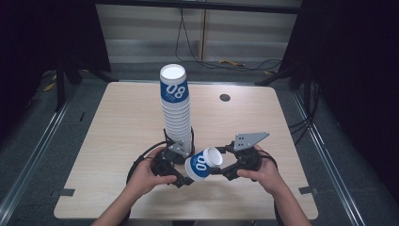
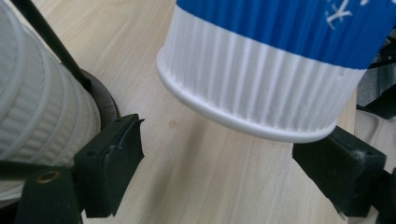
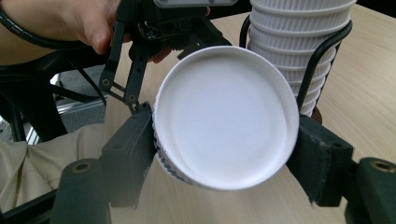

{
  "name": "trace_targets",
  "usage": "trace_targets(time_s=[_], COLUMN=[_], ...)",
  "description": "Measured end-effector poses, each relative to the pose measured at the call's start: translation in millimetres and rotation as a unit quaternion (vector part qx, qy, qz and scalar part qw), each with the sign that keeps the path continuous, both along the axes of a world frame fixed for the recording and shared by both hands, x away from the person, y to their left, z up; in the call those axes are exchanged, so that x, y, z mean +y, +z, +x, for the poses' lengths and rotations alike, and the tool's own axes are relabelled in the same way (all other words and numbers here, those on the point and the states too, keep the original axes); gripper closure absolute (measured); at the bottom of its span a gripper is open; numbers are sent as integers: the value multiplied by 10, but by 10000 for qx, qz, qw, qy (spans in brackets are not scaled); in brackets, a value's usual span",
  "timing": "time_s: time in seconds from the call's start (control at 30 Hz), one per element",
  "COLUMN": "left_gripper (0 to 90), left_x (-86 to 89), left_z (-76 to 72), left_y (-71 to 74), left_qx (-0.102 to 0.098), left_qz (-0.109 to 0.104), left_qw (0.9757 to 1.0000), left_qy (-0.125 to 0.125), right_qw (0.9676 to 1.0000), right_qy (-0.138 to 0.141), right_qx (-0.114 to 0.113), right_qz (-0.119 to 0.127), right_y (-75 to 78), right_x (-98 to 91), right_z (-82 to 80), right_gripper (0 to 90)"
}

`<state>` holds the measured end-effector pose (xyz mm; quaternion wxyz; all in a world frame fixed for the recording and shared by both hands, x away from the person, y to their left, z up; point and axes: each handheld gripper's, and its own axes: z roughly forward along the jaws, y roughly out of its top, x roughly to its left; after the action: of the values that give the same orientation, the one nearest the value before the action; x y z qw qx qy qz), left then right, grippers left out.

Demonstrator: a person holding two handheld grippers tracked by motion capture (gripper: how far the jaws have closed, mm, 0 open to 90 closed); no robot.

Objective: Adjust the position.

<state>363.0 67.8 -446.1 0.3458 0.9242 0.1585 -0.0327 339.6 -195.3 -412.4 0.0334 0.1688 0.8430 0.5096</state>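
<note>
The right gripper (image 1: 225,170) holds a single paper cup (image 1: 203,163) on its side, jaws pinching the cup near its closed base; the right gripper view shows both jaws pressed against the cup wall. The cup is above the bench (image 1: 122,127), near the middle of the near edge, just beside the foot of the tall cup stack (image 1: 176,110). The left gripper (image 1: 181,180) is at the cup's rim end, jaws spread, one on each side of the rim without clear contact. The step in hand appears to be a transfer between grippers. The next move likely calls for closing the left jaws gently; the thin wall deforms easily.
</note>
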Motion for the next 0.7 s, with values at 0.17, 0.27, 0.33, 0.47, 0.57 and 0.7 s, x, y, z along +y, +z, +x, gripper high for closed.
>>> trace_targets(time_s=[0.17, 0.27, 0.33, 0.47, 0.57, 0.7], left_gripper=[159, 157, 159, 161, 161, 161], left_x=[-2, -15, -9, -13, -25, -53], left_z=[-4, -11, -2, -6, -6, -21], left_y=[6, -2, 7, 13, 12, 9], left_qx=[-65, -22, -68, -55, 2, 15], left_qz=[10, -15, 44, -19, 4, -32], left_qw=[10000, 10000, 10000, 10000, 10000, 9999], left_qy=[-37, 27, -50, 24, -75, -129], right_qw=[10000, 10000, 10000, 10000, 10000, 10000], right_qy=[-5, -10, -6, -12, -31, -48], right_qx=[-9, -8, -7, -1, -1, -8], right_qz=[-36, -43, -40, -5, -15, -35], right_y=[-3, -2, -3, 0, -9, -20], right_x=[6, 5, 3, -2, -6, -7], right_z=[-2, -7, -8, -5, 1, 8], right_gripper=[279, 279, 279, 279, 279, 279])
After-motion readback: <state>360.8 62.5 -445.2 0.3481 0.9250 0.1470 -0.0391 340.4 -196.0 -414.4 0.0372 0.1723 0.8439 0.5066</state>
